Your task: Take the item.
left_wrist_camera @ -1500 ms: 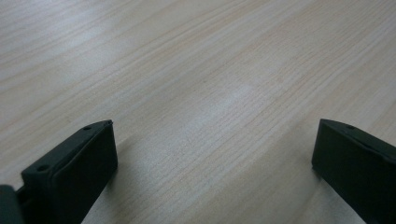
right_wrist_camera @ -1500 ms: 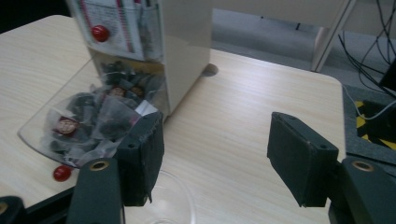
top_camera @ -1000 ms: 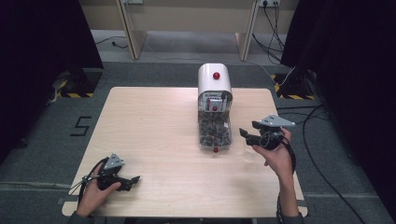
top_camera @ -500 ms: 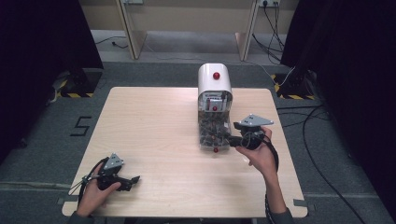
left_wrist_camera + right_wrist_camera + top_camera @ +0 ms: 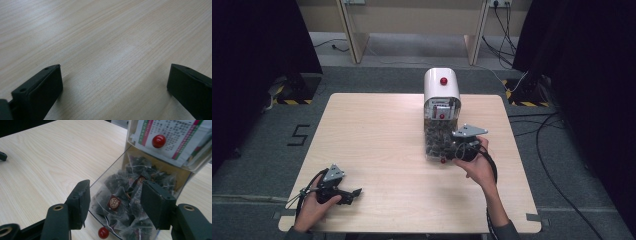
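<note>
Right gripper (image 5: 452, 149) just slid in from the side to the tea bag dispenser (image 5: 441, 117) mid-counter, jaws spread over its open tray, looks ready to grab a bag; left gripper (image 5: 353, 192) idles spread.

The right gripper (image 5: 455, 148), held well off the right side of the tea-bag dispenser (image 5: 441, 107) a second earlier, moved in leftward to the dispenser's clear lower bin; its spread jaws came to straddle the heap of tea bags (image 5: 121, 199); the person's right hand (image 5: 478, 167) followed it across the table.
</note>
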Demonstrator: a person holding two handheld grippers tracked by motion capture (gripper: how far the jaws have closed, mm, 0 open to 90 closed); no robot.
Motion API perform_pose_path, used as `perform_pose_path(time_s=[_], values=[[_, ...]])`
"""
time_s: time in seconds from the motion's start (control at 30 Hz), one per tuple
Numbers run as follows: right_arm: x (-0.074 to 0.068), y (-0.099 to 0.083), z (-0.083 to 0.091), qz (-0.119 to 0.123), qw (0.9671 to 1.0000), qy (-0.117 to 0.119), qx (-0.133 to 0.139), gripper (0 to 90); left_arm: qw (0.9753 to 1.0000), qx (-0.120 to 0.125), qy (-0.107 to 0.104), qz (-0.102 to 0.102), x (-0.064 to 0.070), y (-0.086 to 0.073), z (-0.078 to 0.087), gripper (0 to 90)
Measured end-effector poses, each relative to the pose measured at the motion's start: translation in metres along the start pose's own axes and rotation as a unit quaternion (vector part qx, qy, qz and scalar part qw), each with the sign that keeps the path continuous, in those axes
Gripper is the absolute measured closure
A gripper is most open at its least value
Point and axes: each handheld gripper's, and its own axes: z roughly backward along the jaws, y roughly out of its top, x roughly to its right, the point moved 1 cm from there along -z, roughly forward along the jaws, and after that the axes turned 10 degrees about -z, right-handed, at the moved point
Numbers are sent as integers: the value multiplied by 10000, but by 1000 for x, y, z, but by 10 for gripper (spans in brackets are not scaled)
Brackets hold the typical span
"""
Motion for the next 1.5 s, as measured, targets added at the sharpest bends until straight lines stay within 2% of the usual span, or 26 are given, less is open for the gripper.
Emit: perform_pose_path(time_s=[0.37,0.53,0.83,1.2,1.33,1.5], values=[[-7,-6,-29,37,9997,-70,-213,434,10000,1,0,1,0,0,0,0],[-6,-8,-36,-9,9995,-125,-279,442,10000,0,0,0,0,0,0,0],[-7,-12,-47,60,9991,-185,-378,454,10000,0,0,0,0,0,0,0],[-3,-21,-61,-36,9978,-336,-567,468,10000,0,0,1,0,0,0,0],[-1,-24,-66,-9,9975,-360,-605,489,10000,1,0,2,0,0,0,0],[1,-27,-69,-22,9973,-404,-620,590,10000,0,0,1,0,0,0,0]])
